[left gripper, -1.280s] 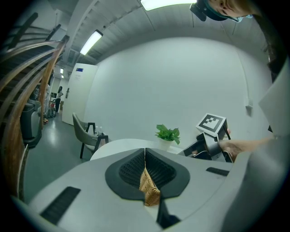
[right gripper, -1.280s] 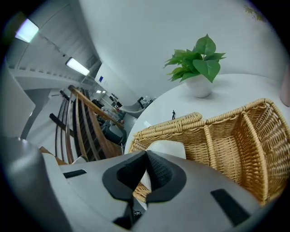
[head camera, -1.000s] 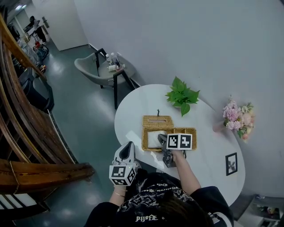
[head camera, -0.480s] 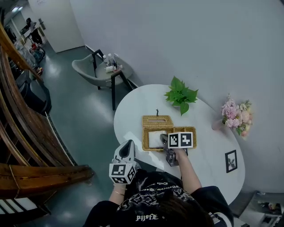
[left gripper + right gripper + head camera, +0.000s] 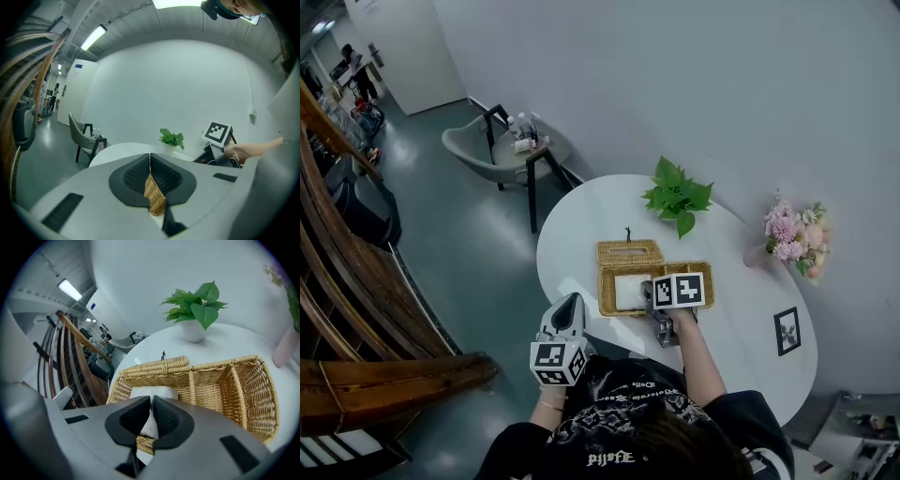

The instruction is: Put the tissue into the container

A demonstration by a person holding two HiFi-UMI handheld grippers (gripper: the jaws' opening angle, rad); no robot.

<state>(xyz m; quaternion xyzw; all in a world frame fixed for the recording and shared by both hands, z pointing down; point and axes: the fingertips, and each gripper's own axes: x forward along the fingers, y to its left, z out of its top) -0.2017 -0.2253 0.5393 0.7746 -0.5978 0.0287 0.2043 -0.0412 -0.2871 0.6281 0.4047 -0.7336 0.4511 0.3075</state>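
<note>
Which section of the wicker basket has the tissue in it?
The leftmost section: a white tissue lies in it, while the others look bare.

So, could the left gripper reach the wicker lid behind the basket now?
Probably yes: the wicker lid lies uncovered behind the basket, with bare table on the left gripper's side.

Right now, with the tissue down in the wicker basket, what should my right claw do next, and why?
Probably finish opening the right claw and lift clear. Its jaws have just been opening, only a slit apart, with the tissue showing between them, already resting in the left compartment of the wicker basket.
</note>
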